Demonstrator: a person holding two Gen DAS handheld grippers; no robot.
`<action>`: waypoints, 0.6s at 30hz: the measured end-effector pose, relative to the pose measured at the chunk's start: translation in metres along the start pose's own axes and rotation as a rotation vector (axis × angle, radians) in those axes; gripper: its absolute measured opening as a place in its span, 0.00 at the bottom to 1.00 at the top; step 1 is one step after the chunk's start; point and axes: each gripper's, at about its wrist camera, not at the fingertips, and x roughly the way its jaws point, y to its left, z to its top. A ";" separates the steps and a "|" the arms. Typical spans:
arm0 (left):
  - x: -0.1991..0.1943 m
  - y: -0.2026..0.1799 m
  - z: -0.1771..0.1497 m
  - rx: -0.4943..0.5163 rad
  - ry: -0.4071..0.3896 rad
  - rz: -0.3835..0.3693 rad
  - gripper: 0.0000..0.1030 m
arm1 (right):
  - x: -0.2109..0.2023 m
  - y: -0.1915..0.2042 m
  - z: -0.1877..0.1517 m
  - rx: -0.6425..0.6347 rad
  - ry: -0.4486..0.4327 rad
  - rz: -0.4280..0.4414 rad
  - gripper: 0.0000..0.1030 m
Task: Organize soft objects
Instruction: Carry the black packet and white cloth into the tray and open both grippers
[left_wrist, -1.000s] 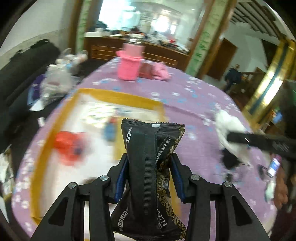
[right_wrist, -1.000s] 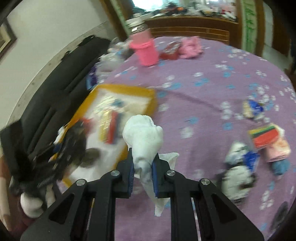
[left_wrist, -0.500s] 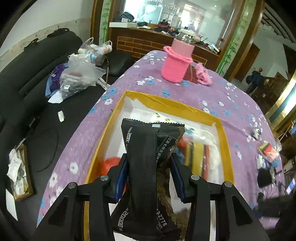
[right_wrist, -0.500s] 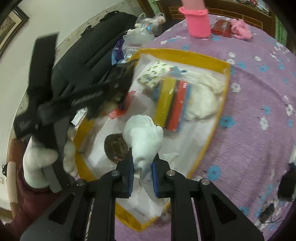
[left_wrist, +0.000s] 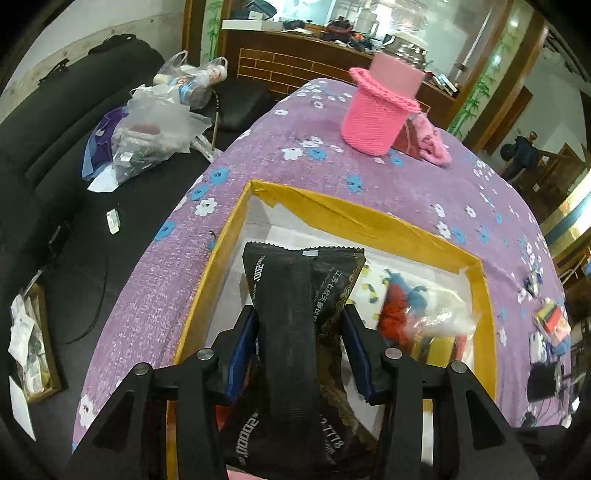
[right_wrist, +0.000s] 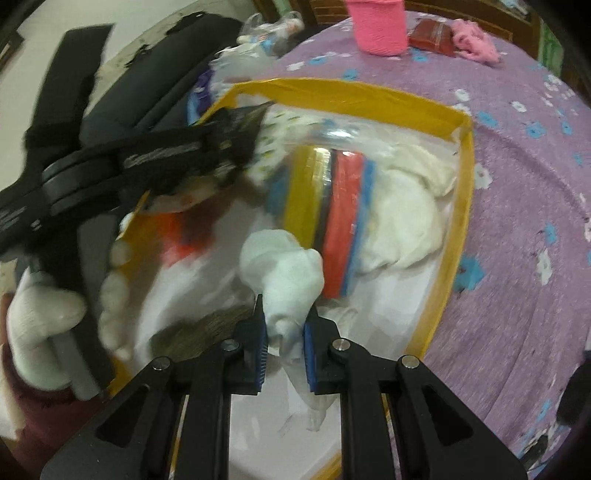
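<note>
A yellow-rimmed box (left_wrist: 332, 210) lined in white lies on the purple flowered tablecloth. My left gripper (left_wrist: 301, 325) hangs over its near left part. Its jaws are opening, and the pads still touch the waist of an upright black snack packet (left_wrist: 295, 295). My right gripper (right_wrist: 284, 325) is shut on a white soft cloth bundle (right_wrist: 284, 266) above the box (right_wrist: 461, 184). Inside lie a yellow, red and blue sponge pack (right_wrist: 332, 206), a white cloth (right_wrist: 406, 214), a red item (right_wrist: 177, 236) and a brown one (right_wrist: 207, 328). The left gripper (right_wrist: 221, 147) shows blurred there, held by a white-gloved hand (right_wrist: 40, 317).
A pink knitted cup (left_wrist: 376, 110) and a pink cloth (left_wrist: 432, 144) stand at the table's far end. Small packets (left_wrist: 550, 321) lie at the right edge. A black sofa with plastic bags (left_wrist: 155, 122) runs along the left. A person (left_wrist: 521, 155) stands far back.
Both grippers have come over the box and sunk toward it with their loads. The left jaws stand a little wider around the black packet. The right grip is unchanged.
</note>
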 end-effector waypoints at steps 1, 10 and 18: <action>0.003 0.002 0.001 -0.007 0.000 0.003 0.47 | 0.000 -0.002 0.002 0.000 -0.017 -0.011 0.14; -0.011 0.013 -0.009 -0.051 -0.046 -0.077 0.69 | -0.005 0.013 -0.014 -0.046 0.026 0.047 0.21; -0.063 0.018 -0.035 -0.029 -0.164 -0.114 0.75 | -0.041 -0.007 -0.010 0.002 -0.082 0.124 0.45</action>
